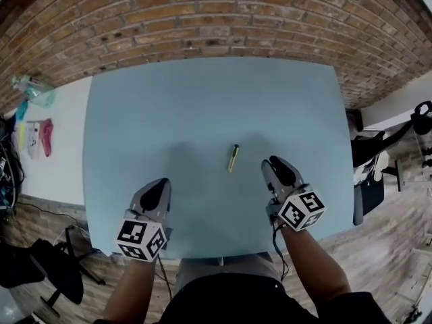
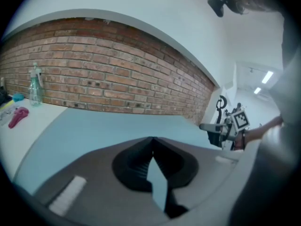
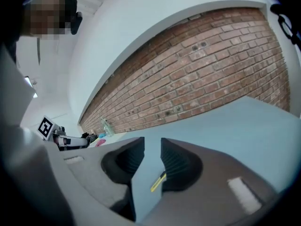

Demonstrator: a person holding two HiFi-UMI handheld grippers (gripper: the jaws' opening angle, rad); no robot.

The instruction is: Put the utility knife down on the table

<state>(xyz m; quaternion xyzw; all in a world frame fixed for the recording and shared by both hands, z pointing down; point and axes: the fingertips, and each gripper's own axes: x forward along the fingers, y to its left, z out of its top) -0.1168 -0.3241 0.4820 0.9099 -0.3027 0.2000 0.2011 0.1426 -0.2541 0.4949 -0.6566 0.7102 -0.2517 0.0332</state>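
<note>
Brick wall across top, pale blue table (image 1: 202,106) beneath. Head view: utility knife (image 1: 233,158) lies flat mid-frame, touching neither tool; left gripper (image 1: 160,183) lower left, right gripper (image 1: 273,163) lower right. Left gripper view: jaws clenched, tips meeting, empty. Right gripper view: jaws parted, released; knife on the table, seen through the gap.

brick wall (image 1: 216,19), spray bottle (image 2: 35,84) and pink item (image 2: 18,116) on white counter (image 1: 62,155)

Pale-blue table (image 1: 169,113) with utility knife (image 1: 233,158)
</note>
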